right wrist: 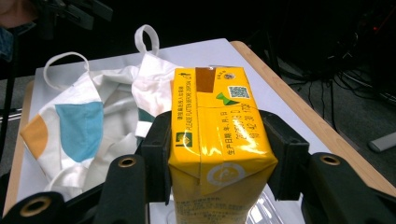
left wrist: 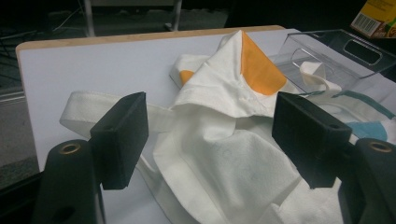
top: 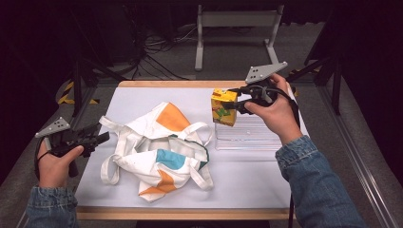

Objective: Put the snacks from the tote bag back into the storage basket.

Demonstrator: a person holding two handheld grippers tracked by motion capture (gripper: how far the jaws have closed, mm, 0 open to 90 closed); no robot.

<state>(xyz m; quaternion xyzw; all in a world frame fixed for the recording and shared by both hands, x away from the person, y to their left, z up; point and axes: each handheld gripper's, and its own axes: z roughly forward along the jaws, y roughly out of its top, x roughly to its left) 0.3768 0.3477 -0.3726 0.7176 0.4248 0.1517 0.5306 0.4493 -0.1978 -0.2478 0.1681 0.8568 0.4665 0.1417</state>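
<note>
White table [top: 142, 97] lying under a crumpled cloth bag [top: 159, 149], clear tray [top: 252, 137] partly hiding behind the yellow carton [top: 224, 107], right gripper [top: 236, 101] squeezing the carton above the tray, carton's bottom cut off in the right gripper view, left gripper [top: 102, 138] gaping wide with nothing in it, beside the bag.

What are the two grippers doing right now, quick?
Left gripper: open, holding nothing, pointed at the cloth bag.
Right gripper: closed on the yellow carton, held above the clear tray.
</note>
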